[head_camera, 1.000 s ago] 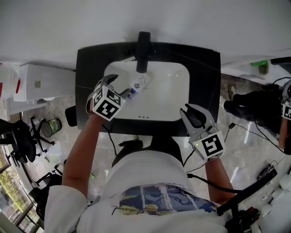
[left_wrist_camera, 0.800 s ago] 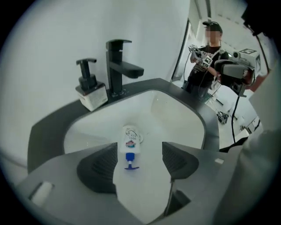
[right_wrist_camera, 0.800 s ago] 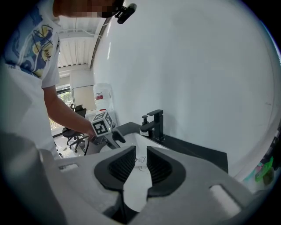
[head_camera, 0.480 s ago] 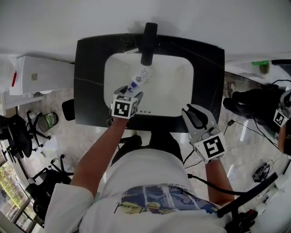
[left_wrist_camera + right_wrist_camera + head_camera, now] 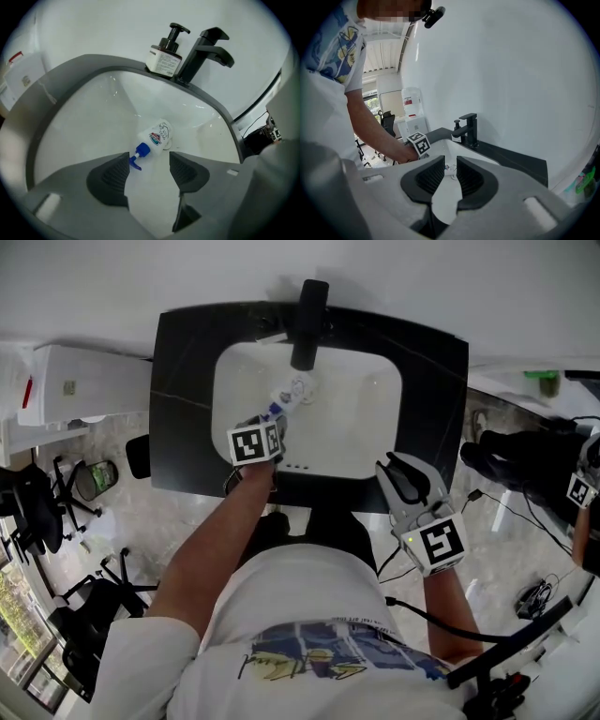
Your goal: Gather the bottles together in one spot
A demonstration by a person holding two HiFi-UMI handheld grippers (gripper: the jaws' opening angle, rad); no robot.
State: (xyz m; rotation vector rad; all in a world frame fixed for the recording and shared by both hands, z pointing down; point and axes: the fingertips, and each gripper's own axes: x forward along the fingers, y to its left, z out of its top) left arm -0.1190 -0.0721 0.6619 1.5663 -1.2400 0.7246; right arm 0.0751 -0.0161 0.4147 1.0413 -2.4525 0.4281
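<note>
Left tool (image 5: 149, 161) down-tilted, empty jaws just closing.

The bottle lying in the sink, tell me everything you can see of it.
The bottle is small, white plastic with a blue trigger spray head and a red-and-blue label. It lies on its side on the floor of the white sink, spray head toward the front rim, base toward the black tap.

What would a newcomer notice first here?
A white spray bottle with a blue nozzle lies on its side in the white sink. The left gripper hangs just over it; its open fingers have just been closing, the nozzle at their tips, not gripped. A pump bottle stands by the black faucet.
</note>
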